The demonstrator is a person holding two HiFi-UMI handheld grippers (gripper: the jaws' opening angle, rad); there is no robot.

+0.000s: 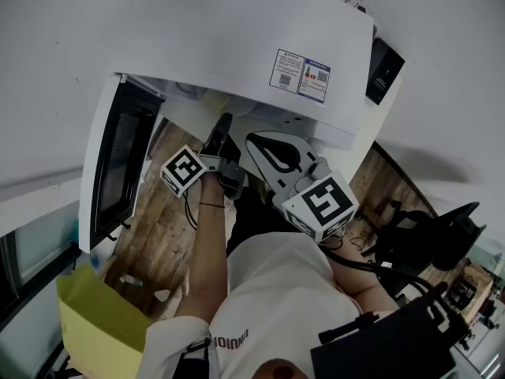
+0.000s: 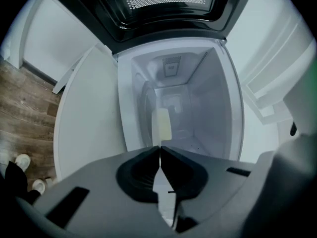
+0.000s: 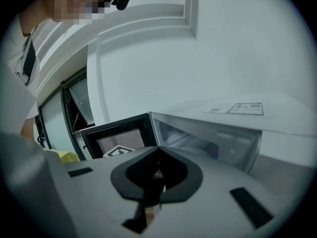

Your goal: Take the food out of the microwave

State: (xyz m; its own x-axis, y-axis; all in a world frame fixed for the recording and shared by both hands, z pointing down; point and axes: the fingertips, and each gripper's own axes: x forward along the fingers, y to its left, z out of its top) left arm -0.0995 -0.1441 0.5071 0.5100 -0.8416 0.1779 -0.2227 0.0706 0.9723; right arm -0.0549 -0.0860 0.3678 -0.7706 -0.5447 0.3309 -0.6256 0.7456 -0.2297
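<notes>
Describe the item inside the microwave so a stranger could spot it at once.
Start at the white microwave with its door swung open. Inside its grey-white cavity, just beyond the closed left gripper, sits a pale yellow block. It is the only yellowish thing there; all around it is bare wall.

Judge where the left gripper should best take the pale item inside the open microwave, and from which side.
Probably its near edge, coming straight into the microwave through its open front, the only way in. The pale item looks like a thin slab deep in the cavity, so pinch across its thin dimension. The left gripper is shut and empty; it must open first.
</notes>
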